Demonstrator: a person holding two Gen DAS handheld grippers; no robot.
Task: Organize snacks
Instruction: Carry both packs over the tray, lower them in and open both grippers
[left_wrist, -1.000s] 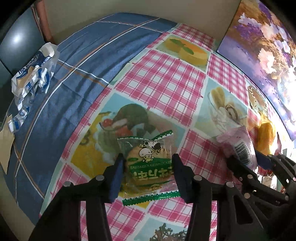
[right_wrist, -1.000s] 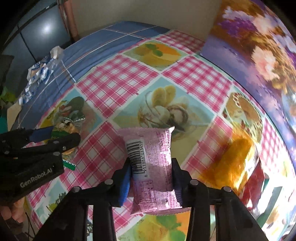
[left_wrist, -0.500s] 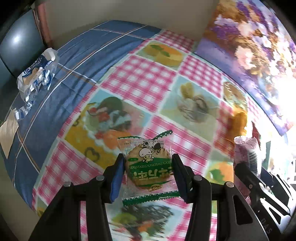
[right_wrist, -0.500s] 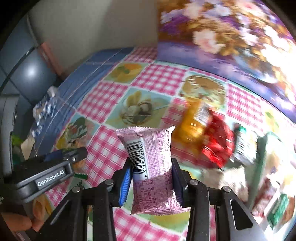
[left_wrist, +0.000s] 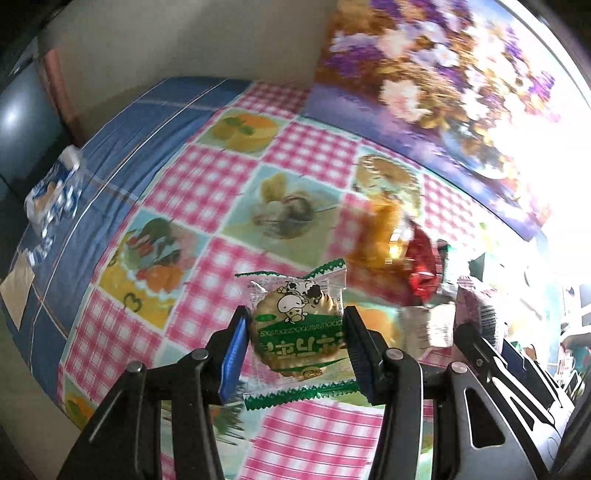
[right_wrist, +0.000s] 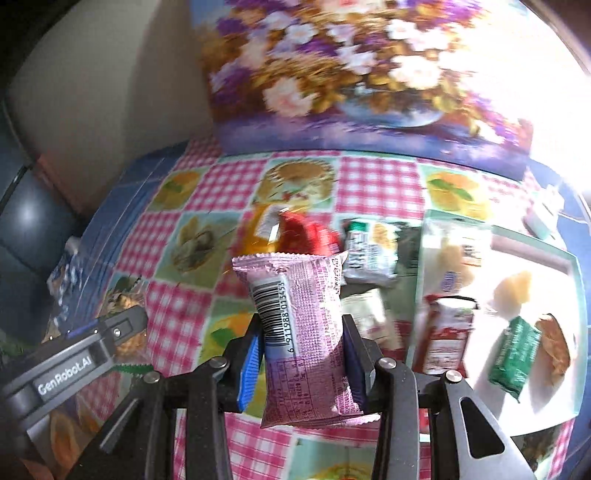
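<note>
My left gripper (left_wrist: 295, 345) is shut on a green-and-clear cookie packet (left_wrist: 297, 328) with a cow on it, held above the checked tablecloth. My right gripper (right_wrist: 301, 356) is shut on a pink snack packet (right_wrist: 301, 325) with a barcode, also held in the air. The right gripper shows at the right edge of the left wrist view (left_wrist: 480, 332). The left gripper shows at the lower left of the right wrist view (right_wrist: 92, 350). A white tray (right_wrist: 546, 258) on the right holds several snacks, among them a green packet (right_wrist: 515, 354) and a red-and-white one (right_wrist: 448, 341).
Loose snacks lie on the cloth left of the tray: an orange packet (right_wrist: 258, 229), a red one (right_wrist: 306, 236), a green-white one (right_wrist: 369, 251). A flower picture (right_wrist: 351, 74) stands at the back. A blue-white bag (left_wrist: 55, 192) lies far left on the blue cloth.
Both grippers have swung to the right with their packets still held. The tray and the pile of loose snacks have come into full view.
</note>
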